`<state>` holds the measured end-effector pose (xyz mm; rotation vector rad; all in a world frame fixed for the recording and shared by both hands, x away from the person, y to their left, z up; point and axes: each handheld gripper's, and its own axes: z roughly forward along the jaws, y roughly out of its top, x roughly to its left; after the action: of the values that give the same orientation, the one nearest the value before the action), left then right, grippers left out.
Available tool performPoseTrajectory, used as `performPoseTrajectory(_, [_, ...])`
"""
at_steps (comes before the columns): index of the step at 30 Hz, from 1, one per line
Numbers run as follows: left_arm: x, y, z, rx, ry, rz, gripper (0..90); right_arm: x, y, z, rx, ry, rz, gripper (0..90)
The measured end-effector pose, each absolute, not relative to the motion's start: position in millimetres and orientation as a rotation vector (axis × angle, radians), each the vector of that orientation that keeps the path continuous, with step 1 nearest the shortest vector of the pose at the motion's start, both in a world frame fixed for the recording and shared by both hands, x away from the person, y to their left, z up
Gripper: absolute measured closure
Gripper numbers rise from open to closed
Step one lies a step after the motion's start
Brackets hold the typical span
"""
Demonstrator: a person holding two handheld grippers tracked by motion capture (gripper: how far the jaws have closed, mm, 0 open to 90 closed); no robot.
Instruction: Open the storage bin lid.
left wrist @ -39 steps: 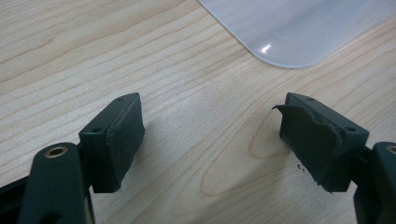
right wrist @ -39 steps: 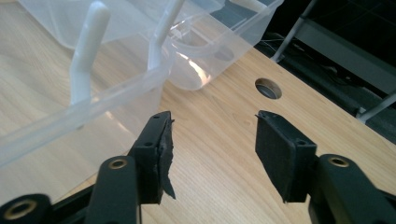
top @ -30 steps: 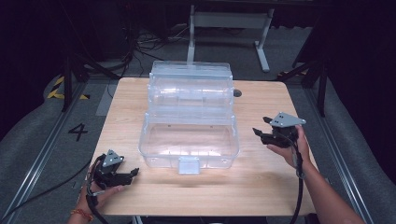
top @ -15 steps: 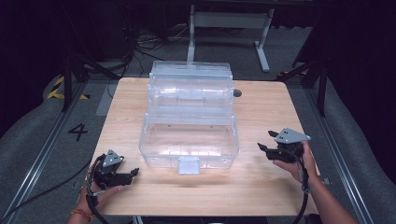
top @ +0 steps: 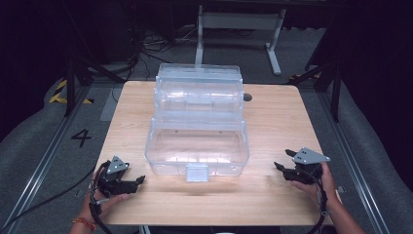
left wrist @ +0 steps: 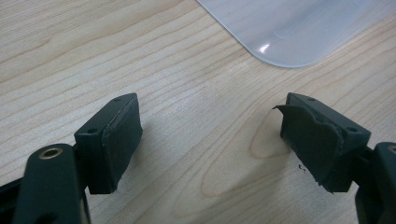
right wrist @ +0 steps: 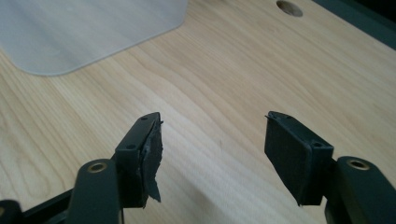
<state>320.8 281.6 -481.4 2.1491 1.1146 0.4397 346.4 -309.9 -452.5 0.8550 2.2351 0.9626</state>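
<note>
Clear plastic makes up the one big box on the wooden desk. It sits between the two tongs, a little farther from the person than both, touching neither. The box is see-through with rounded corners, a stepped lid and one small flat latch at the front. The left tongs rest near the desk's near corner, wide open with nothing between the black pads. The right tongs are open too and empty (their jaws have just been opening). One small round hole is in the desk past the box.
</note>
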Motion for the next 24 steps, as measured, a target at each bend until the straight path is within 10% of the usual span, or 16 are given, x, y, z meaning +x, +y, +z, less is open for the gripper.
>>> performPoseTrajectory(24, [323.3,281.0,-481.0,2.165,1.102,0.431,18.1,321.2,-344.3,-486.2,1.262,2.224,0.999,21.0])
